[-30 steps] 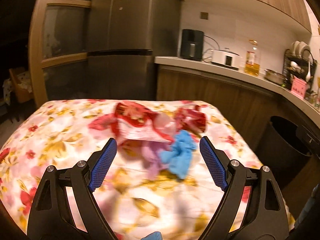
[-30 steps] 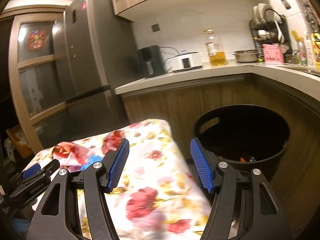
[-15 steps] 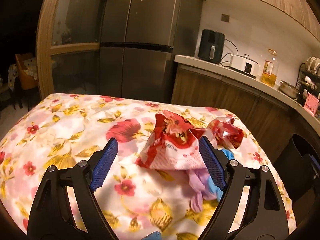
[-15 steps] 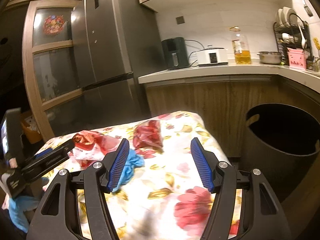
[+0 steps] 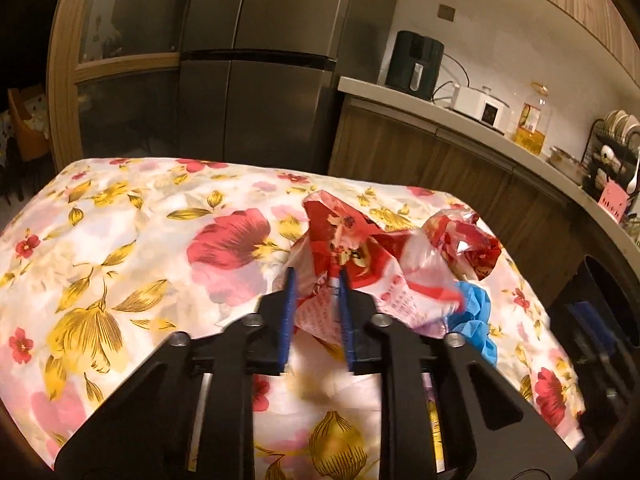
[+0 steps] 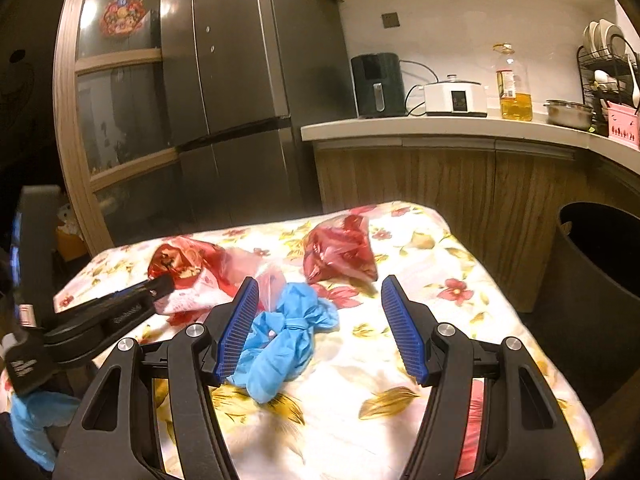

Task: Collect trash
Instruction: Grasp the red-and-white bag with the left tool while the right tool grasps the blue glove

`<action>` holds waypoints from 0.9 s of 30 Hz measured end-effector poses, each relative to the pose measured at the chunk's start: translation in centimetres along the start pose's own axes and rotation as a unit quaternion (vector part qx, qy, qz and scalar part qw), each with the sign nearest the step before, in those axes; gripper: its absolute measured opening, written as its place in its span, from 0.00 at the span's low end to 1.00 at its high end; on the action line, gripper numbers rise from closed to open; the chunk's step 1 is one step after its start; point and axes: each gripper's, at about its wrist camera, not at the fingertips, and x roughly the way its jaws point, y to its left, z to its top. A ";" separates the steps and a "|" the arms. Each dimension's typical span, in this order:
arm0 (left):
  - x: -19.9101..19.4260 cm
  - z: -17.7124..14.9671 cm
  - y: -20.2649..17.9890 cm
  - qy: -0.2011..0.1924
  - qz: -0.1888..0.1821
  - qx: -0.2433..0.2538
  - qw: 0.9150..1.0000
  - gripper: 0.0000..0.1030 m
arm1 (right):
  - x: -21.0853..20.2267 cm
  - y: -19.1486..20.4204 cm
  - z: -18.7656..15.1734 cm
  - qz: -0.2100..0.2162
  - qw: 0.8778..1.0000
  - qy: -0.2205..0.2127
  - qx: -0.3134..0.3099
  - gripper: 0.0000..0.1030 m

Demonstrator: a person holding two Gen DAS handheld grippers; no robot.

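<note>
- Steel-grey refrigerator [image 6: 240,80] fills the back of the kitchen, beside a wooden counter [image 6: 440,130] that carries a black appliance [image 6: 378,84], a white cooker [image 6: 456,98] and a bottle of oil [image 6: 514,88].
- Floral cloth [image 5: 120,260], printed with red blooms and gold leaves, covers the table on which all the trash lies.
- Black bin [image 6: 600,264] stands on the floor to the right of the table, against the cabinets.
- Left gripper [image 5: 314,292] has its blue-padded jaws closing, with the near edge of a red-and-white plastic bag [image 5: 352,256] pinched between them; the bag rests on the cloth toward the table's far side.
- Right gripper [image 6: 320,322] holds its jaws well apart and grips nothing, poised low over the cloth.
- Second red bag [image 6: 340,254], crumpled, lies on the cloth beyond the right gripper, apart from the first.
- Blue gloves [image 6: 280,336], knotted into a bundle, lie just beside the right gripper's left finger, between the two red bags and nearer the camera.
- Blue glove on the person's hand [image 6: 30,428] shows at the lower left edge of the right wrist view, behind the left gripper's body.
</note>
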 end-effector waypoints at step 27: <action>-7.6 -1.0 1.3 -0.071 -0.006 -0.046 0.996 0.03 | 5.7 0.5 -2.6 0.020 0.994 0.104 0.004 0.16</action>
